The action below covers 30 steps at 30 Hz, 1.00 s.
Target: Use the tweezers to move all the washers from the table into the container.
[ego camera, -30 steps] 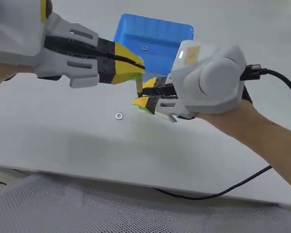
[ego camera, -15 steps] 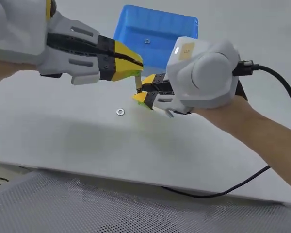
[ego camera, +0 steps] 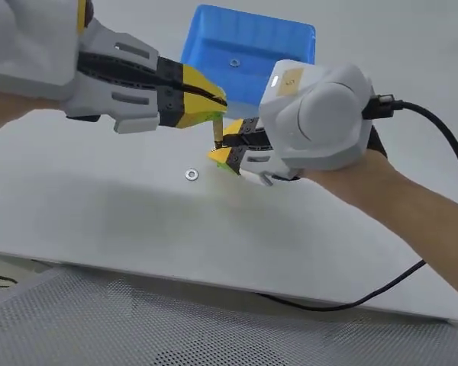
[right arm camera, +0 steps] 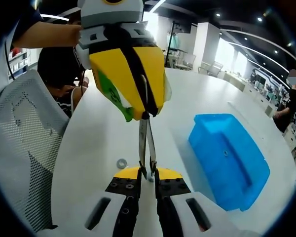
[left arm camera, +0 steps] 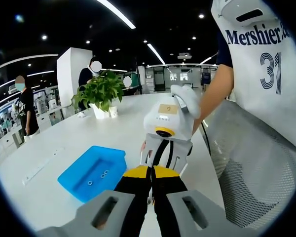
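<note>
Washer (ego camera: 191, 175) lies at 8 o'clock from the tweezers (ego camera: 217, 131) in the head view — tweezers near-upright, left gripper (ego camera: 219, 107) clamped on top, right gripper (ego camera: 224, 150) pinching the legs.

A grey mesh chair (ego camera: 137, 328) runs along 6 o'clock of the head view. In the left gripper view a leafy plant (left arm camera: 101, 91) in a white pot (left arm camera: 99, 112) stands at 10 o'clock, with a small cup (left arm camera: 113, 111) just beside the pot at its 3 o'clock. A white pillar (left arm camera: 71, 69) rises behind the plant. A person (left arm camera: 25, 111) stands at 9 o'clock. At 2 o'clock a white vest (left arm camera: 266, 84) reads "Mershier" and "31". Light strips (left arm camera: 117, 12) cross the ceiling at 12 o'clock.
</note>
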Available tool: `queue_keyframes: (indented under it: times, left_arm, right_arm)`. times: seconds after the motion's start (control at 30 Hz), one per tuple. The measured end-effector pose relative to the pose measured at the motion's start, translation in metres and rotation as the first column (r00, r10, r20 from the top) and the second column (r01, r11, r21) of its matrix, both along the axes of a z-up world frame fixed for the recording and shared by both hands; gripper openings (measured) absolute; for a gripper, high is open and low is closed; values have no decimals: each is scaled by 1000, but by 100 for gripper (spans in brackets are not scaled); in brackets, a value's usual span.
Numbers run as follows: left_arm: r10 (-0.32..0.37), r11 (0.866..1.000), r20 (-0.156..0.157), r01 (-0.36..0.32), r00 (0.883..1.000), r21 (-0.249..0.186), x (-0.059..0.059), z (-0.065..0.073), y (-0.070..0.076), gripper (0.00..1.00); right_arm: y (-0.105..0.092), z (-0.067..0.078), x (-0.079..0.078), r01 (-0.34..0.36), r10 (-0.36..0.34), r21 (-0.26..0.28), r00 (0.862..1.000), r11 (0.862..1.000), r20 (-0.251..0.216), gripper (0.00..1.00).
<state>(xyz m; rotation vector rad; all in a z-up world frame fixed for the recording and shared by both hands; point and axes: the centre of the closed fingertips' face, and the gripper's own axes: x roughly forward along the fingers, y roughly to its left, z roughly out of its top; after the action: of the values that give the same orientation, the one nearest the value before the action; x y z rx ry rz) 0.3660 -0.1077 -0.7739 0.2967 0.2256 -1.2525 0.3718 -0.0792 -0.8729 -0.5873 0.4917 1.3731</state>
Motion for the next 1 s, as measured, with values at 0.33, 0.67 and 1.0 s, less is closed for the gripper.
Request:
queue_keyframes:
  times: [0.33, 0.67, 1.0]
  left_arm:
    - [-7, 1000, -17, 7, 1000, 13, -1, -4, -2, 4]
    - [2, 1000, 0, -2, 1000, 29, 2, -5, 2, 4]
    - [9, 1000, -9, -9, 1000, 6, 2, -4, -1, 4]
  right_arm:
    - [-1, -5, -3, -5, 5, -12, 1000, 1000, -8, 12]
    - [1, -7, 0, -3, 3, -12, 1000, 1000, -12, 12]
    - [0, -10, 0, -4, 4, -20, 1000, 1000, -19, 12]
